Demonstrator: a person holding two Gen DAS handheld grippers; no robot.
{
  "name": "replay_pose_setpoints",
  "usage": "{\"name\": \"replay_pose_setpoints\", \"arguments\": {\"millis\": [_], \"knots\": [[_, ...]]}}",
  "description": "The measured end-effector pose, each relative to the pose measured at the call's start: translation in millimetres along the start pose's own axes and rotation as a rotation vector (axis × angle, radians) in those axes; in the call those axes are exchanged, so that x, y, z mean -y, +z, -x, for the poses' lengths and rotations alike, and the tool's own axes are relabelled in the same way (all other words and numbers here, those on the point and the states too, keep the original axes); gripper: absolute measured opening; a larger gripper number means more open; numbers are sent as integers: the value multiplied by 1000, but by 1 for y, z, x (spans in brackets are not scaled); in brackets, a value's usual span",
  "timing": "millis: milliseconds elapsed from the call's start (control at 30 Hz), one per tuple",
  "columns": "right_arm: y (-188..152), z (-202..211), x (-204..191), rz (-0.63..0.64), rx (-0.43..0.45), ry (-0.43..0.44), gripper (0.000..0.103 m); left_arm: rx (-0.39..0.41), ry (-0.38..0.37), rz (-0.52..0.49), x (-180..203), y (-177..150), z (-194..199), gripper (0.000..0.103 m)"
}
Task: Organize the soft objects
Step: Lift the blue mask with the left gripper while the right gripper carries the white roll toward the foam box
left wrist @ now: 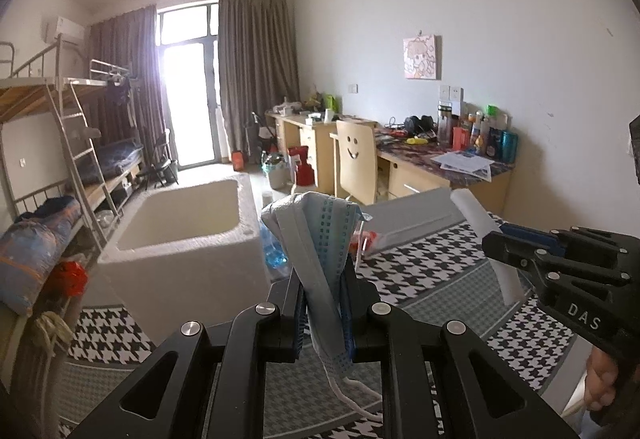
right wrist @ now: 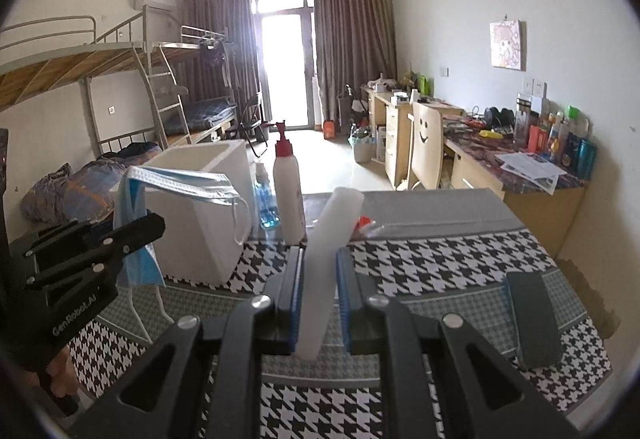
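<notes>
Left wrist view: left tool clamped on a bunch of pale blue pleated face masks, lifted clear of the houndstooth-cloth bench. Open white foam box just ahead-left; as far as its inside shows, it is empty. Right tool at the right edge, gripping a white foam strip.

Right wrist view: right tool closed on the strip; the masks hang beside the box.

Progress, judged: both items picked up, neither yet boxed; carrying and release remain.

Only the right view shows the white pump bottle, small blue bottle and dark grey flat case. Only the left view looks into the box.
</notes>
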State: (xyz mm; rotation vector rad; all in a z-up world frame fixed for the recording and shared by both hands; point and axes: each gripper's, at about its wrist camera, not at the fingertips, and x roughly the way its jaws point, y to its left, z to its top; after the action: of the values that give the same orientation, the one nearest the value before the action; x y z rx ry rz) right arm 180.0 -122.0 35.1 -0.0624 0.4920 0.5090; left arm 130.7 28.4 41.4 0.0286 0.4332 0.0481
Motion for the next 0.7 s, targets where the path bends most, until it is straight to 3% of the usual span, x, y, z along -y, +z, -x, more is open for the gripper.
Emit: {"name": "replay_pose_setpoints", "arguments": {"millis": [700], "knots": [[24, -8, -13, 54, 31, 8, 18, 41, 31, -5, -8, 27, -4, 16]]}}
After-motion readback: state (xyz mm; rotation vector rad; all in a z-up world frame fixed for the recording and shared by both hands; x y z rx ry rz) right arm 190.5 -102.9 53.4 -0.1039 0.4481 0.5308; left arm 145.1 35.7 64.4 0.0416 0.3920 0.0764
